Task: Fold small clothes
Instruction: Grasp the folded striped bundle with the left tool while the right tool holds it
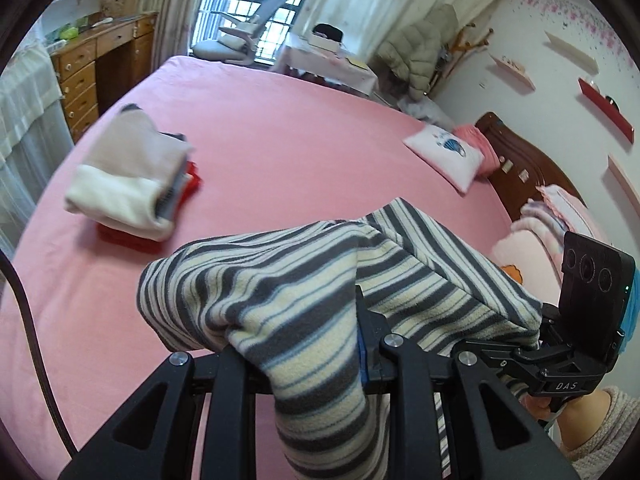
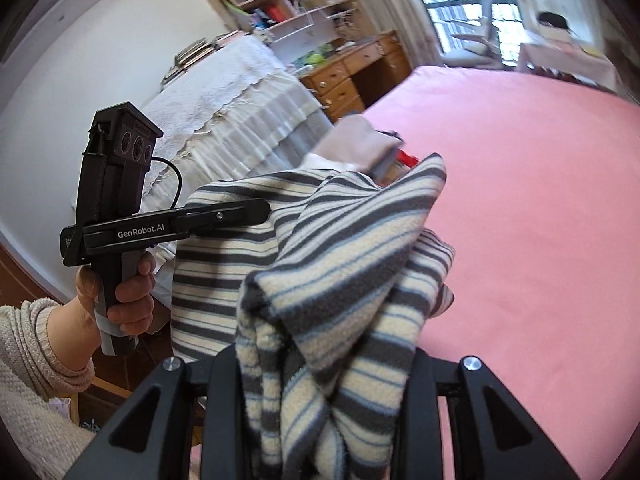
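Note:
A grey, cream and blue striped fleece garment (image 1: 304,280) hangs in the air between both grippers above the pink bed (image 1: 280,128). My left gripper (image 1: 308,344) is shut on one edge of it; the fabric drapes over its fingers. My right gripper (image 2: 320,360) is shut on another bunched edge of the striped garment (image 2: 332,280). The right gripper also shows at the right of the left wrist view (image 1: 532,352), and the left gripper shows in the right wrist view (image 2: 256,210), its tip against the cloth. A folded stack of clothes (image 1: 132,184) lies on the bed's left side.
Pillows (image 1: 444,156) and folded bedding (image 1: 556,216) lie by the dark headboard at the right. A wooden desk with drawers (image 1: 96,64) and a covered cabinet (image 2: 224,120) stand beside the bed. An office chair (image 1: 240,36) stands by the window.

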### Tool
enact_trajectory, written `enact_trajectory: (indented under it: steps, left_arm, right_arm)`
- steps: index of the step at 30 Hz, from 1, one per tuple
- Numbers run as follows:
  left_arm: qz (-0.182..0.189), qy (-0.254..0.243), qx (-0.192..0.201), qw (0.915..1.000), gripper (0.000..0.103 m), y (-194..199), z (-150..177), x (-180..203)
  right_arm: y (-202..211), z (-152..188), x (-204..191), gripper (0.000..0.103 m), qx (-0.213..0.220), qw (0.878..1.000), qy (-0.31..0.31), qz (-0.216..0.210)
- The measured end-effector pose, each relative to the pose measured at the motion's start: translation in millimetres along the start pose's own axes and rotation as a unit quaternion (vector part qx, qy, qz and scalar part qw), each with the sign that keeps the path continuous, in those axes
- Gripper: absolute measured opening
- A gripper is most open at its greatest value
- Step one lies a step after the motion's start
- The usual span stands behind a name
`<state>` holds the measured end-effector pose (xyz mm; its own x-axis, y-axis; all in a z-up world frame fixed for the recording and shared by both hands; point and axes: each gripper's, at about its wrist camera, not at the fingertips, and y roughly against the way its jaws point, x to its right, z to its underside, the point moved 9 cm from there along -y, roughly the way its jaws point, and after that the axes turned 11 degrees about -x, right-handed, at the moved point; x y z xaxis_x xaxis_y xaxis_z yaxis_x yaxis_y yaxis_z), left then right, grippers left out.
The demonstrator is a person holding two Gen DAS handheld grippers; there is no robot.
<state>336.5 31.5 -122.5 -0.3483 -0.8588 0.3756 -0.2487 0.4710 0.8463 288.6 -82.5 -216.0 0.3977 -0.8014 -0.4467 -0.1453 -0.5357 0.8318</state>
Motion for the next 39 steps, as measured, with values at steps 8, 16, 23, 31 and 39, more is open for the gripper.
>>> enact_trajectory:
  steps: [8,16,23,31,39]
  left_arm:
    - [-0.007,-0.030,-0.020,0.9993,0.022,32,-88,-161]
    - [-0.026,-0.092,0.014,0.9953,0.022,67,-225,-275]
    - [0.010,-0.081,0.028,0.9962,0.030,25,-321,-341]
    - [-0.040,-0.049,-0.114,0.9915,0.032,-168,-278,-441]
    - [-0.003,-0.062,-0.035,0.9975,0.021,-124,-324,-430]
  right_arm:
    - [-101,-120,-61,0.030,0.014,0.999,-0.034,0.012]
    - [-161,-274,-83,0.030,0.103,0.991,-0.043,0.070]
    - [-208,-346,-37,0.030,0.155,0.979,-0.088,0.098]
    - [-388,-254,53,0.030,0.022,0.968,-0.235,0.085]
    - [-352,-258,43,0.030,0.093,0.969,-0.194,0.119]
